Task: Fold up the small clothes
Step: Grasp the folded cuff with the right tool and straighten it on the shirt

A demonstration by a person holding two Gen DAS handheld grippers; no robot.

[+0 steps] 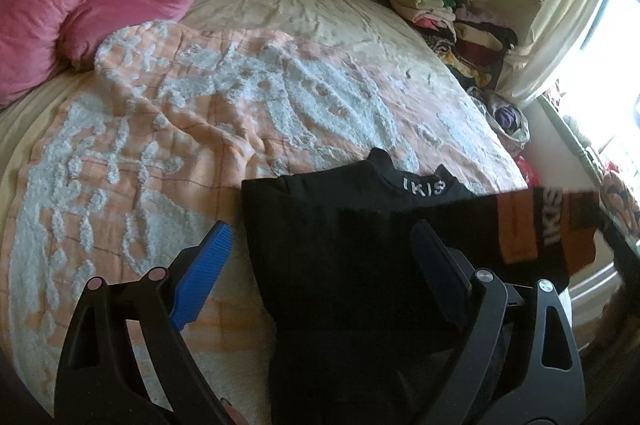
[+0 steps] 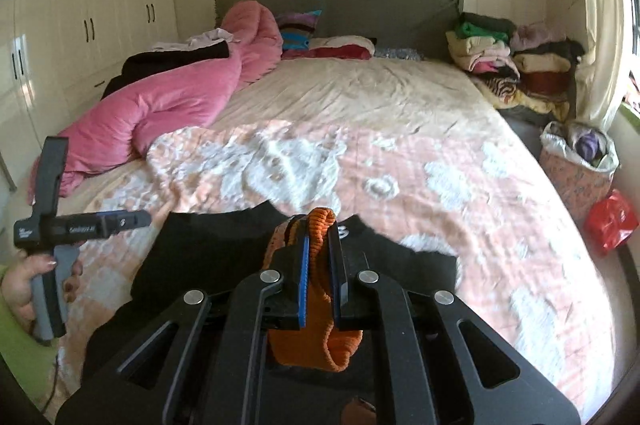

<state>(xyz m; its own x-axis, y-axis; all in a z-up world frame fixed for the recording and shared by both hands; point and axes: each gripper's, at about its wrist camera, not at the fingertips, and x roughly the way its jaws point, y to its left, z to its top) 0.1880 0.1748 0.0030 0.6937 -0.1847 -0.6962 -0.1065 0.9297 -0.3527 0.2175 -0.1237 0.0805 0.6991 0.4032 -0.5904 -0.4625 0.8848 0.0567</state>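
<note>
A small black top (image 1: 340, 257) with white lettering at the neck lies on the peach and white bedspread (image 1: 160, 129). Its sleeve (image 1: 532, 225), black with orange bands, stretches out to the right. My left gripper (image 1: 322, 241) hovers open over the top's body, empty, blue pads showing. In the right wrist view my right gripper (image 2: 318, 257) is shut on the orange ribbed cuff (image 2: 320, 221) of that sleeve, held above the black top (image 2: 208, 249). The left gripper's body (image 2: 60, 225), in a hand, shows at the left.
A pink duvet (image 2: 172, 105) lies bunched along the bed's left side. Stacks of folded clothes (image 2: 512, 65) sit at the far right by the headboard. A bag of clothes (image 2: 576, 165) and a red bag (image 2: 610, 221) stand beside the bed on the right, under the window.
</note>
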